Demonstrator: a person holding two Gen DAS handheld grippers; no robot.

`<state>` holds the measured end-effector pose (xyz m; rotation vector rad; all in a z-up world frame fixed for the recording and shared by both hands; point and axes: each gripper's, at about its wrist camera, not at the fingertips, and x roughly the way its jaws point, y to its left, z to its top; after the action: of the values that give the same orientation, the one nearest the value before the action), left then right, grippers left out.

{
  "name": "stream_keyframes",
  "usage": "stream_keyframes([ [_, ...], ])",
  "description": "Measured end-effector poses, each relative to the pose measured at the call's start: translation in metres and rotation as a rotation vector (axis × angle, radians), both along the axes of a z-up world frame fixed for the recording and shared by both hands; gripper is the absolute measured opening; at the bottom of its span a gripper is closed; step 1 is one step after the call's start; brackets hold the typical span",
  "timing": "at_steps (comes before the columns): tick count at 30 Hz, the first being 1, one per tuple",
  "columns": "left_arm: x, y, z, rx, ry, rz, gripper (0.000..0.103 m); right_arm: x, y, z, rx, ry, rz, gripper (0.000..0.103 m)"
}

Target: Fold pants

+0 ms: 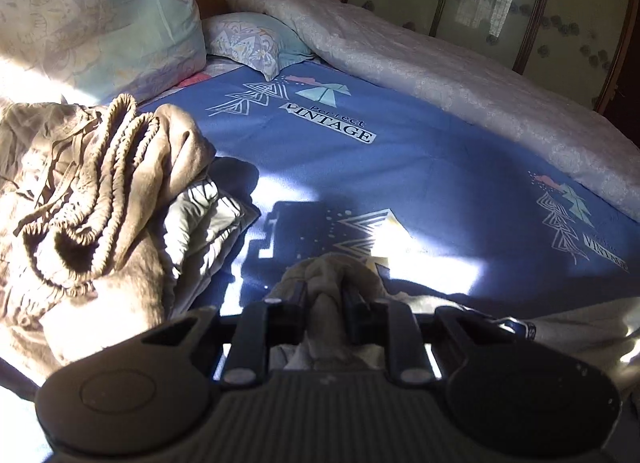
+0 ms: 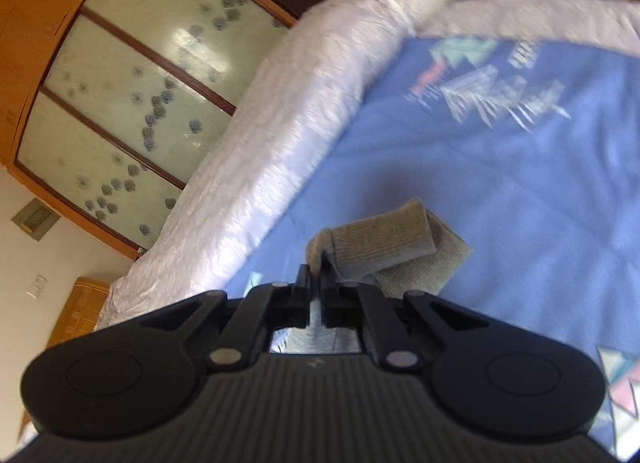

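On the blue sheet [image 1: 400, 167] of a sunlit bed, I have both grippers pinched on one pair of beige pants [image 1: 332, 275], ready for a fold. My left gripper [image 1: 325, 295] points down at the mattress with a thick bunch of the cloth pressed between its fingers [image 1: 297, 295], the rest of the garment trailing off to the lower right of that view. My right gripper [image 2: 318, 275] is pressed nearly together on a thin edge next to the ribbed cuffs [image 2: 384, 251], which stick out past its tips above the sheet; the blur across that view suggests a hand in motion.

I judge this to be the start of the fold: two grips, well apart on the garment, let me stretch the legs and bring the cuff end over toward the other end. The right hand's bite takes only a thin edge of cloth and could slip.

A heap of other beige clothes [image 1: 88, 191] lies at the left, just beside a folded grey-and-white piece [image 1: 200, 219], clear of the open middle of the sheet where the pants can be laid. A rolled white quilt [image 2: 256, 167] lies along the wardrobe [image 2: 132, 103] side, with pillows [image 1: 100, 27] at the head of the bed.
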<state>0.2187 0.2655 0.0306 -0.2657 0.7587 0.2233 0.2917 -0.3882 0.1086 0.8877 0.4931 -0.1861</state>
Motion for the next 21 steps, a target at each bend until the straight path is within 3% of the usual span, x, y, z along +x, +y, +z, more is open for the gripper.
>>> stream_keyframes([
  [2, 0.001, -0.004, -0.004, 0.002, 0.019, 0.006, 0.021, 0.038, 0.01, -0.003, -0.092, 0.038, -0.023, 0.012],
  [4, -0.002, -0.009, -0.005, 0.021, 0.056, 0.002, 0.025, 0.062, 0.017, -0.017, -0.21, 0.161, -0.024, 0.053],
  [5, -0.006, -0.01, -0.003, 0.031, 0.061, -0.01, 0.029, 0.058, 0.017, -0.028, -0.245, 0.234, -0.057, 0.068],
  [7, -0.02, -0.01, 0.005, 0.04, 0.058, -0.05, 0.033, 0.035, 0.018, -0.041, -0.212, 0.192, 0.022, 0.063],
  [11, -0.057, -0.002, 0.024, 0.023, 0.047, -0.057, 0.043, -0.03, 0.043, -0.057, -0.169, 0.18, 0.327, 0.06],
  [13, -0.08, -0.001, 0.03, -0.032, 0.05, -0.069, 0.045, -0.057, 0.066, -0.069, -0.172, 0.214, 0.472, 0.06],
  [17, -0.124, -0.009, 0.025, -0.201, 0.079, -0.114, 0.057, -0.087, 0.099, -0.107, -0.197, 0.332, 0.607, 0.06],
  [18, -0.131, -0.013, 0.021, -0.231, 0.091, -0.122, 0.061, -0.091, 0.107, -0.119, -0.165, 0.382, 0.626, 0.052],
  [19, -0.138, -0.02, 0.014, -0.257, 0.119, -0.128, 0.061, -0.098, 0.112, -0.121, -0.174, 0.389, 0.616, 0.038],
  [20, -0.143, -0.026, 0.007, -0.273, 0.15, -0.128, 0.061, -0.106, 0.113, -0.116, -0.175, 0.384, 0.607, 0.005],
  [21, -0.145, -0.031, 0.001, -0.287, 0.174, -0.136, 0.061, -0.116, 0.107, -0.105, -0.127, 0.35, 0.57, 0.006],
])
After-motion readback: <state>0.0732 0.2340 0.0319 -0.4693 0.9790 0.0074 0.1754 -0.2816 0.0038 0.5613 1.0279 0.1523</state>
